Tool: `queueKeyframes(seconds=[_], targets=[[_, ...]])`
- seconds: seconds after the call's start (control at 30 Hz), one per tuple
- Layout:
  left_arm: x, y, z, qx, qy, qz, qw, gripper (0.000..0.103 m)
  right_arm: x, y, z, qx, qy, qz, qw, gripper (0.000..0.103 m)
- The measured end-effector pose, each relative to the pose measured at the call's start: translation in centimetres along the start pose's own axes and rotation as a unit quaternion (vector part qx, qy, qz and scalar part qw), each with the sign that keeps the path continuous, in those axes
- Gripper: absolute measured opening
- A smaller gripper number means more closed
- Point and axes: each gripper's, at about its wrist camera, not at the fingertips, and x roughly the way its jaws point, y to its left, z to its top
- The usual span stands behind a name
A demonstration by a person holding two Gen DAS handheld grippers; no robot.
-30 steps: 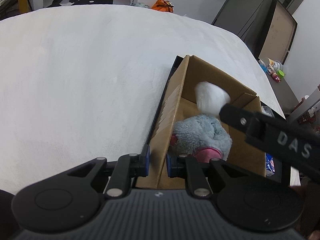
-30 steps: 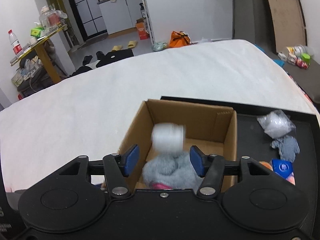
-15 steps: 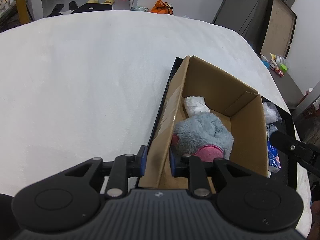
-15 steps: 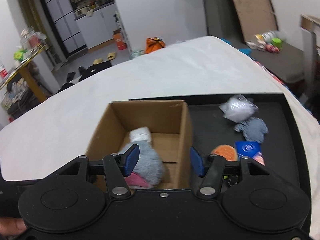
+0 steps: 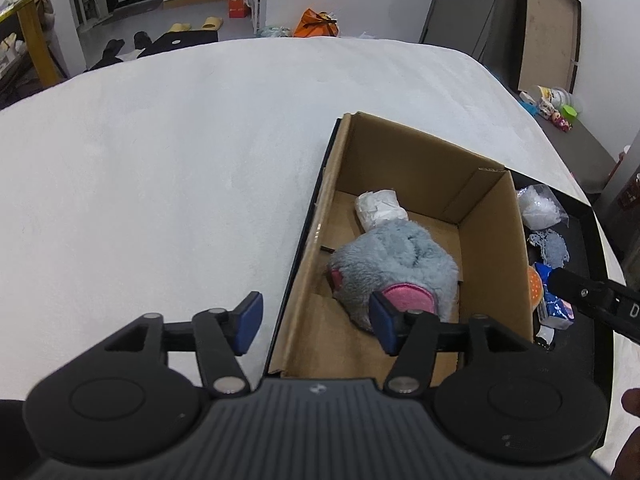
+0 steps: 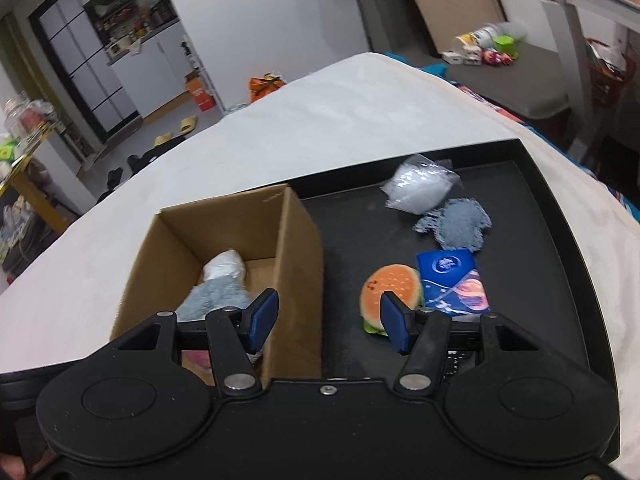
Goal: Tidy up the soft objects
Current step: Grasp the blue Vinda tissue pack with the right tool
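An open cardboard box stands at the left of a black tray. In it lie a grey plush with pink ears and a white wrapped bundle. My left gripper is open, astride the box's left wall. My right gripper is open and empty above the tray beside the box. On the tray lie a plush burger, a blue packet, a grey cloth and a clear bag of white stuff.
The tray rests on a white bed. The right gripper's arm reaches over the tray's right side in the left wrist view. A grey bench with toys stands beyond the bed.
The white bundle dropped from the right gripper into the box. The right gripper moved right, from over the box to over the tray. The left gripper opened, letting go of the box wall.
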Motion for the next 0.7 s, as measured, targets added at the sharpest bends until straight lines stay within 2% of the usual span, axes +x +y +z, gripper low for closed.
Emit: queueKeyframes(seconds=[0.17,0.37,0.7], targets=[[0.1,-0.8,0.2,0.010,-0.002,0.014,0.9999,0.070,0.6,-1.5,-0.2,0.021,0.002,-0.005,1.000,0.057],[0.3,-1.7,0.3,0.020,-0.002,0.030,0.9994,0.074,1.2,-3.3,-0.3,0.045,0.001,-0.013,0.999,0.057],[0.9,-3.4,0.3,0.046,0.006,0.051,0.9976,0.076,2.7,-6.2,-0.6,0.036,0.013,-0.039,0.999,0.057]])
